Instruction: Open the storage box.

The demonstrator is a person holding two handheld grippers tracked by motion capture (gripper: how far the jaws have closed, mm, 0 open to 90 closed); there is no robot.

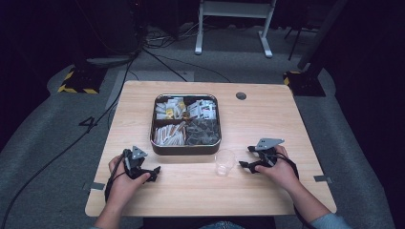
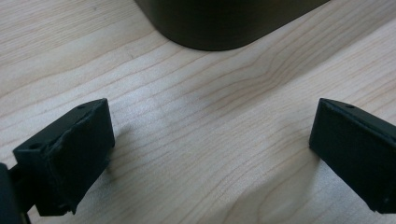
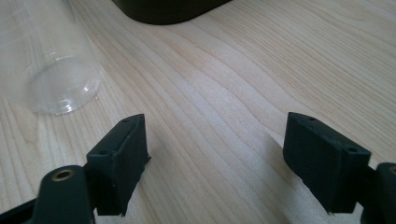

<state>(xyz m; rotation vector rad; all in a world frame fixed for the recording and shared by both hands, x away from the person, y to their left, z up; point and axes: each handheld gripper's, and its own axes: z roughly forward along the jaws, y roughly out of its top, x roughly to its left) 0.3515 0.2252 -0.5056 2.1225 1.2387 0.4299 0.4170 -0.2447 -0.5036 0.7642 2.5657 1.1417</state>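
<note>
Table (image 1: 267,119): one, light wood, bare where both grippers rest.

Tin (image 1: 186,148): one, dark metal, rounded corners, four compartments packed with sachets and packets, too many to count. Centre of the table, just behind the cup. Looks stiff and comparatively heavy; nothing reaches for it.

Grippers: two. Left gripper (image 1: 154,172) sits on the wood near the tin's front left corner, jaws spread wide, only bare table between them. Right gripper (image 1: 244,158) is just right of the cup, jaws equally wide, holding nothing.

Cup (image 1: 225,161): one, clear plastic, upright, apparently empty, touching neither the tin nor a jaw. My read: very light, thin-walled, slick, crushes easily. Take it mid-wall across the diameter with gentle closure; a rim pinch would probably flex it, and a push from one jaw could tip or skate it.
</note>
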